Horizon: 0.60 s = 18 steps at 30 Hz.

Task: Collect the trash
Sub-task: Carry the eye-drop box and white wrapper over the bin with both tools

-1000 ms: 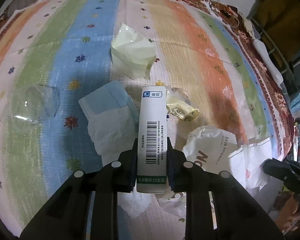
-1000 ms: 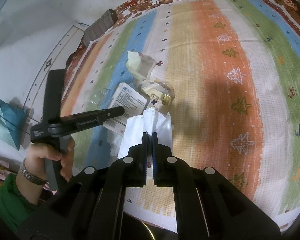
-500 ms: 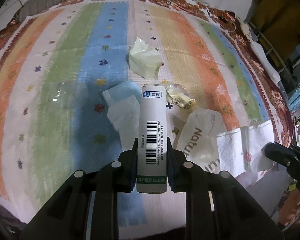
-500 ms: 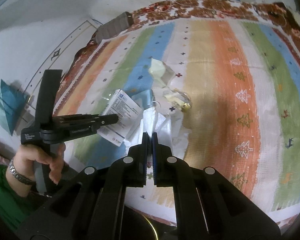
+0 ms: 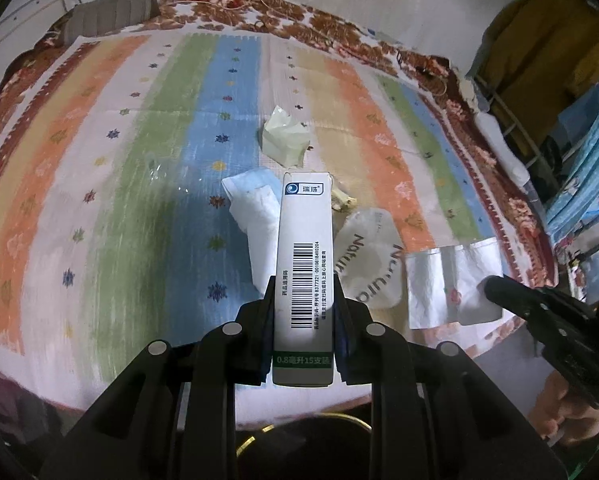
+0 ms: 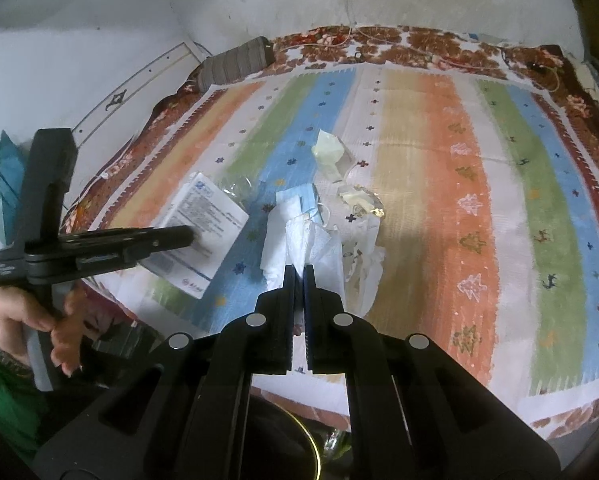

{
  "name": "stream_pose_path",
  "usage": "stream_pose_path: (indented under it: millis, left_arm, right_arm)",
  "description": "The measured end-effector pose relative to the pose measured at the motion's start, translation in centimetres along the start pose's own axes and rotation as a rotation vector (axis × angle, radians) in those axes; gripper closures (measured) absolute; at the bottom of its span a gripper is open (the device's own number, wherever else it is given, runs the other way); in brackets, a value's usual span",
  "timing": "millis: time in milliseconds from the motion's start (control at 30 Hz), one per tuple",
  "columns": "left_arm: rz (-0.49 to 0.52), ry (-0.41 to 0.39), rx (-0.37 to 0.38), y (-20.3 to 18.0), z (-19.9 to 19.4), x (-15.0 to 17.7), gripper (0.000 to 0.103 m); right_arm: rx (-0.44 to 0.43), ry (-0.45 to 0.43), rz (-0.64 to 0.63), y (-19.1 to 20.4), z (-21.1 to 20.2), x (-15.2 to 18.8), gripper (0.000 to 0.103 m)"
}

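Left gripper (image 5: 303,312): jaws clamped on a white carton (image 5: 304,264) with a barcode, held by its long sides, near end between the pads, far end pointing out over the bed (image 5: 99,168). Carton is clear of the striped blanket.

Right gripper (image 6: 298,280): jaws pressed together on the edge of a crumpled white tissue (image 6: 317,248), which hangs from the tips above the near part of the bed.

Remaining trash on the blanket, mid-bed: pale yellow wrapper (image 5: 285,140) farthest; blue face mask (image 5: 251,196) left of the carton; small yellow scrap (image 5: 341,200) and a round white printed packet (image 5: 369,260) right of it; a clear plastic piece (image 5: 157,172) farther left, hard to make out.

Risks, judged:
- Tissue is pinched by a thin edge only. A quick swing could tear it or let it slip, so that it drops back onto the bed.
- The carton is smooth and gripped near one end. Knocking its far end on anything would lever it out of the pads.
- A dark bin with a brass-coloured rim (image 6: 311,440) shows faintly below the near bed edge. Both hands are loaded and close together; releasing before the grippers are over the rim puts trash on the floor, and the two could collide there.
- The clear plastic is easy to overlook.
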<state>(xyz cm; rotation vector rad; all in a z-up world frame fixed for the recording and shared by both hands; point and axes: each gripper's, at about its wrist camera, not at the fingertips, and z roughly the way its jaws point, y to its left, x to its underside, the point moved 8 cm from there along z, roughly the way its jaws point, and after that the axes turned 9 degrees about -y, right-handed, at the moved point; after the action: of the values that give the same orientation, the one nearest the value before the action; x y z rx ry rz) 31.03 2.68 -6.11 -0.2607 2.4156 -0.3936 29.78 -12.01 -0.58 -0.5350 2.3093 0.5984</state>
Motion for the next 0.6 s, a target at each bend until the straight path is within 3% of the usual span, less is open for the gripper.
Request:
stream_pose_path:
  millis: [467,600]
  left_arm:
    - [-0.036,-0.104,0.088,-1.1,-6.7,3.1,0.080]
    - [-0.061,-0.084,0.143,-1.5,-7.5,5.2,0.080]
  right_arm:
    - [0.044,-0.028,-0.023,2.0,-3.9,4.3,0.100]
    - [0.020,-0.051,-0.018,3.0,-5.3,5.2,0.100]
